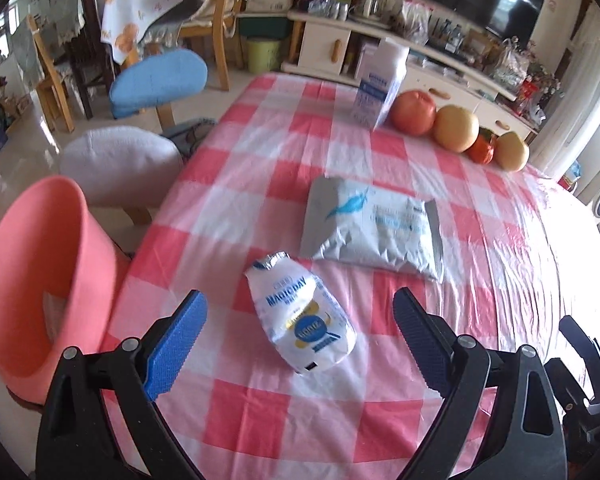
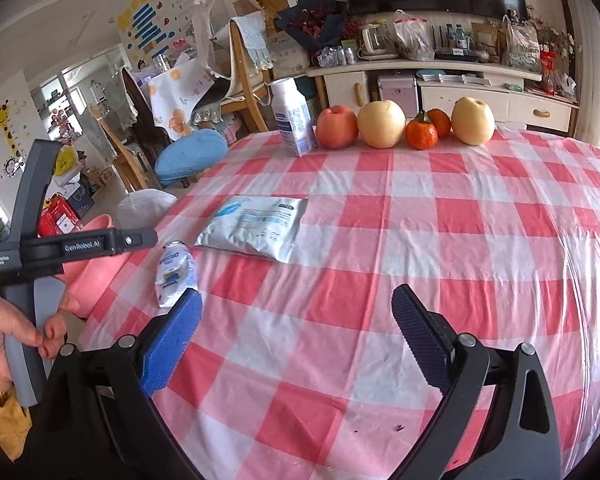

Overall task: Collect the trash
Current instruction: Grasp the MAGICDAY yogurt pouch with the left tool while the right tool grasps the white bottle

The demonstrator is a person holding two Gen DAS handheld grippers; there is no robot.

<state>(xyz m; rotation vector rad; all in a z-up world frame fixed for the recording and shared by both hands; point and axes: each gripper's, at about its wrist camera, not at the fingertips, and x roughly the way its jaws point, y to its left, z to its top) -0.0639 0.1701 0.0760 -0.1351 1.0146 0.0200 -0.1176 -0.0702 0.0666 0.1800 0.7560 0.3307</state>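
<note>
Left hand-held gripper [image 1: 298, 332]: jaws spread wide, empty, above a crumpled white pouch [image 1: 302, 316] with blue lettering and torn foil top, lying flat near the table's [image 1: 480, 280] left edge. Flat silver-white packet [image 1: 370, 224] just beyond it. Pink bin [image 1: 40, 284] off that edge. Right hand-held gripper [image 2: 298, 328]: spread, empty.

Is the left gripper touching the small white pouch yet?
Apart. In the left wrist view the left gripper is open, and checked tablecloth shows between each fingertip and the small white pouch, which lies flat.
</note>
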